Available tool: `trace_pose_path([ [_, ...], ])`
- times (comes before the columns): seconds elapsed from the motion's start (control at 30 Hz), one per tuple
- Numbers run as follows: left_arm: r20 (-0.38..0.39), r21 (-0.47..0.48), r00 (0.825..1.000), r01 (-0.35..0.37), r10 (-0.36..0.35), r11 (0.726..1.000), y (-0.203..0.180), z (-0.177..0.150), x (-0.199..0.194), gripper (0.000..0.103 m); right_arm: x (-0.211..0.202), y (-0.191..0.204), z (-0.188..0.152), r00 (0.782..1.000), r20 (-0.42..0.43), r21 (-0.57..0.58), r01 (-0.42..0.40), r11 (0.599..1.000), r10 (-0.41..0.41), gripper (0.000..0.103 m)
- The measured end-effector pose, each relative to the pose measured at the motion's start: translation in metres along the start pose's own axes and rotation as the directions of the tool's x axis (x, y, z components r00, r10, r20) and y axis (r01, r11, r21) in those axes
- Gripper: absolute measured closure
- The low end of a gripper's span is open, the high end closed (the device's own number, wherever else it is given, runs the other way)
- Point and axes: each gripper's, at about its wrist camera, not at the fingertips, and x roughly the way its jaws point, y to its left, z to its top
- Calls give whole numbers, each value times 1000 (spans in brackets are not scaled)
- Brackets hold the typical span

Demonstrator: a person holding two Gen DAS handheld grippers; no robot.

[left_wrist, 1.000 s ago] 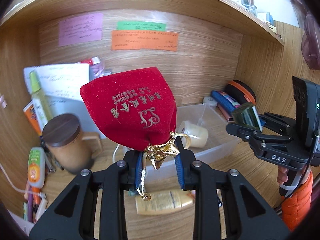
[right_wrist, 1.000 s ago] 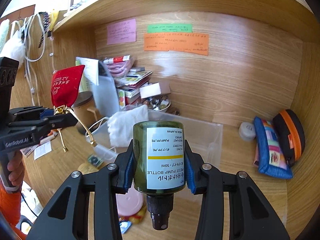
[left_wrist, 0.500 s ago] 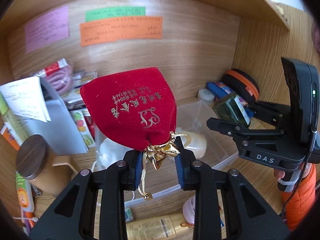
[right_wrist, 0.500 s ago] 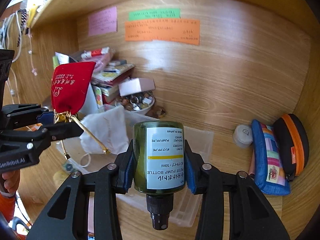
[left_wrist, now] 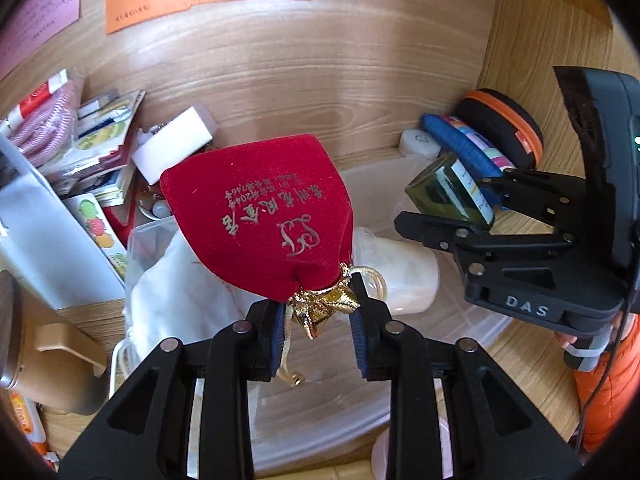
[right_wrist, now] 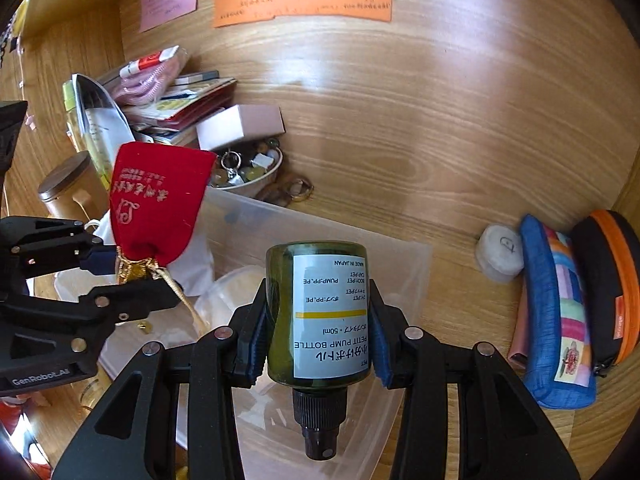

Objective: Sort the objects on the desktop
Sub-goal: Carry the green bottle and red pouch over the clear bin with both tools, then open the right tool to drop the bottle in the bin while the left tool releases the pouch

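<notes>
My left gripper [left_wrist: 318, 312] is shut on the gold-tied neck of a red velvet pouch [left_wrist: 260, 224], which stands up above the jaws. A gold cord dangles below it. In the right wrist view the same pouch [right_wrist: 156, 208] hangs in the left gripper [right_wrist: 132, 276] at the left. My right gripper [right_wrist: 318, 312] is shut on a dark green pump bottle [right_wrist: 320, 312] with a white label, cap toward the camera. That bottle [left_wrist: 448, 192] also shows at the right of the left wrist view. Both grippers hover over a clear plastic bin [right_wrist: 400, 272] holding a white cloth [left_wrist: 172, 300] and a cream jar [left_wrist: 400, 276].
Papers, packets and a white box [right_wrist: 240, 124] pile up at the back left beside a bowl of trinkets [right_wrist: 248, 176]. A brown lidded mug [left_wrist: 24, 344] stands left. A blue pouch [right_wrist: 556, 312], an orange-trimmed black case [right_wrist: 608, 280] and a small white tub [right_wrist: 500, 252] sit right. The wooden back wall carries sticky notes.
Both grippers have moved forward and down toward the clear bin, each still holding its object. The back wall and the clutter look closer now.
</notes>
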Motion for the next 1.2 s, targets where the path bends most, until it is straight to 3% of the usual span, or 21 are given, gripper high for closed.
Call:
trace_pose_path([
  [0.3, -18, -10, 1000, 24, -24, 1000, 9, 2, 11, 73, 10, -2, -2, 1000, -14, -3, -2, 1000, 2, 65],
  [0.53, -29, -39, 999, 45, -46, 998, 20, 2, 14, 61, 12, -2, -2, 1000, -3, -1, 15, 1000, -15, 64],
  [0.7, -30, -39, 999, 18, -20, 999, 22, 2, 16, 47, 13, -2, -2, 1000, 1, 2, 19, 1000, -19, 64],
  [0.9, -36, -51, 999, 24, -25, 998, 25, 1, 17, 44, 13, -2, -2, 1000, 7, 8, 20, 1000, -20, 57],
  [1.03, -32, -54, 998, 48, -49, 997, 24, 2, 16, 33, 10, -1, -3, 1000, 13, 9, 22, 1000, -22, 46],
  [1.2, -4, -25, 1000, 30, -31, 999, 16, 3, 5, 30, 2, -2, -3, 999, 38, 19, 23, 1000, -24, 46],
])
